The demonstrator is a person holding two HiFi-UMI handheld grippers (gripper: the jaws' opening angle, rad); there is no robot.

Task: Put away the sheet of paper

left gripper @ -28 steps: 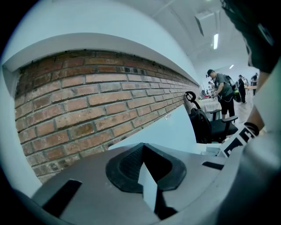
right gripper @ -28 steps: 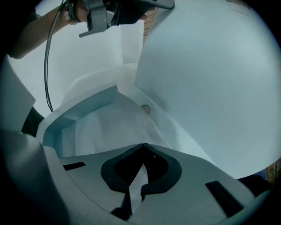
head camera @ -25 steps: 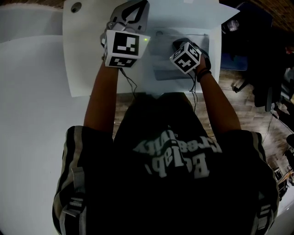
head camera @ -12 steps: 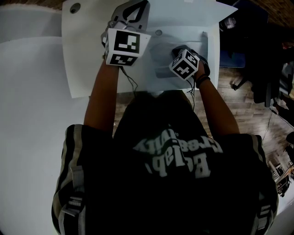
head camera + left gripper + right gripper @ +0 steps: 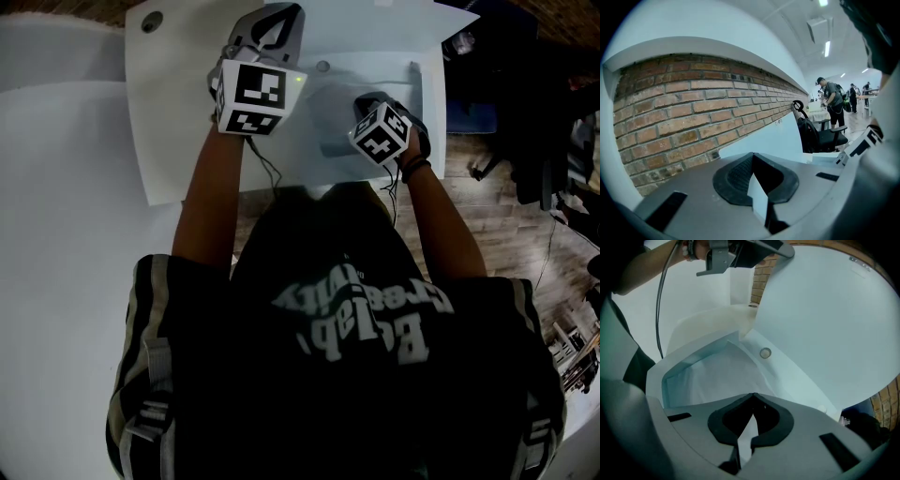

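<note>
Right gripper view: my right gripper (image 5: 752, 401) is clenched on an edge of the sheet of paper (image 5: 712, 380), which lies in the open white compartment (image 5: 787, 376) at centre frame. At top, my left gripper (image 5: 780, 249) clamps the raised lid (image 5: 825, 319).

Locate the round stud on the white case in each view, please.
Head view: stud upper middle, right of the left gripper.
Left gripper view: not in it.
Right gripper view: centre, beyond the sheet, at the foot of the raised flap.
Shared landmark: the left gripper, at the top edge of the right gripper view, jaws on the flap in its own.
</note>
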